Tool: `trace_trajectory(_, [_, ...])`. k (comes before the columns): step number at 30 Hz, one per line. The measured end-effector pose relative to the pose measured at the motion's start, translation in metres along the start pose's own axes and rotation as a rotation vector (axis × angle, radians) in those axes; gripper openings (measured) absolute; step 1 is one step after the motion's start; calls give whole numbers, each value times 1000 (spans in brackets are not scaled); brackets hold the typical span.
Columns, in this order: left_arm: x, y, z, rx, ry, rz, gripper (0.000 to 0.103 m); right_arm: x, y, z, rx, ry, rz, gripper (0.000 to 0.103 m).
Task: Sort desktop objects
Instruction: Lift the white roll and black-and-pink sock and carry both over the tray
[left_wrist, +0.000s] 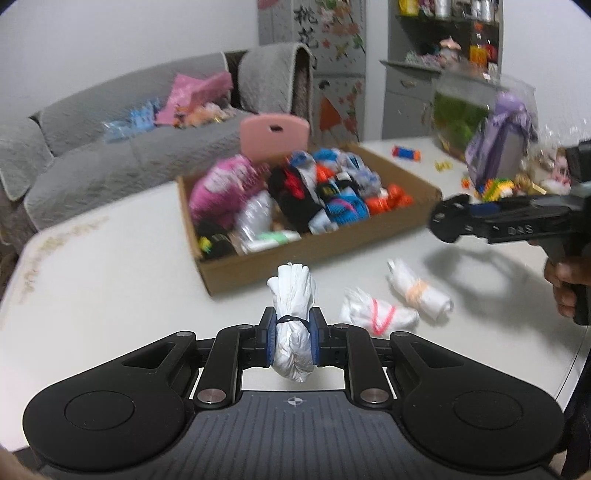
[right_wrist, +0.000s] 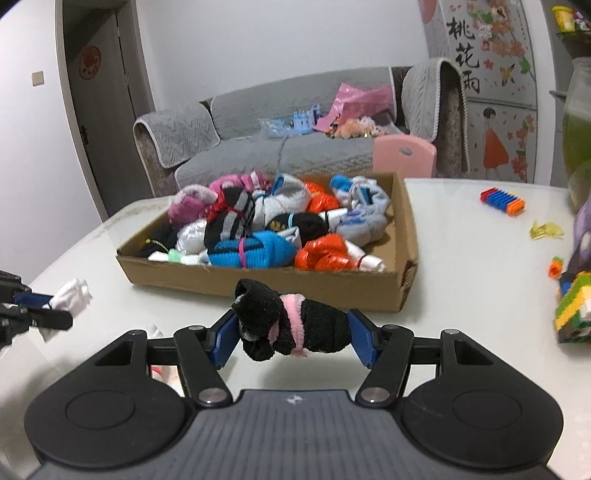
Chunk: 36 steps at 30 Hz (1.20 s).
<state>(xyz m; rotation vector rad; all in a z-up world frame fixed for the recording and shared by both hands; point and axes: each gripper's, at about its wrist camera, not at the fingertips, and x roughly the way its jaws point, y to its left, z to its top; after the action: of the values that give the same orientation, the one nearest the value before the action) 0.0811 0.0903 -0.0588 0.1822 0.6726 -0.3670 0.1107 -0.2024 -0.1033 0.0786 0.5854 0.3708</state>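
My left gripper (left_wrist: 292, 338) is shut on a white sock bundle (left_wrist: 291, 314) tied with a black band, held above the table in front of the cardboard box (left_wrist: 295, 258). My right gripper (right_wrist: 291, 334) is shut on a black sock bundle (right_wrist: 291, 325) with a pink band, held just before the box (right_wrist: 332, 288). The box holds several rolled socks in pink, black, blue, orange and white. Two more white bundles lie on the table, one with a pink band (left_wrist: 376, 314) and one with an orange band (left_wrist: 421, 290). The right gripper also shows in the left wrist view (left_wrist: 454, 218).
The white table (left_wrist: 110, 277) carries a blue-orange toy (right_wrist: 502, 201), a yellow wrapper (right_wrist: 546, 229), building blocks (right_wrist: 576, 310) and a purple item (left_wrist: 495, 144) at the right. A pink chair (right_wrist: 404, 153) and a grey sofa (right_wrist: 277, 147) stand behind the table.
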Motion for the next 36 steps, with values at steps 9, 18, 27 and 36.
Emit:
trace_trajectory(9, [-27, 27, 47, -37, -71, 52, 23, -48, -10, 46, -24, -110, -7, 59])
trace_trajectory(18, [-11, 42, 108, -41, -96, 55, 23, -44, -16, 113, -78, -174, -29, 59])
trace_trajectory(27, [42, 36, 168, -11, -71, 25, 23, -2, -20, 159, -119, -159, -22, 59])
trace_trajectory(36, [153, 18, 199, 25, 39, -11, 23, 51, -12, 155, -178, -51, -20, 59])
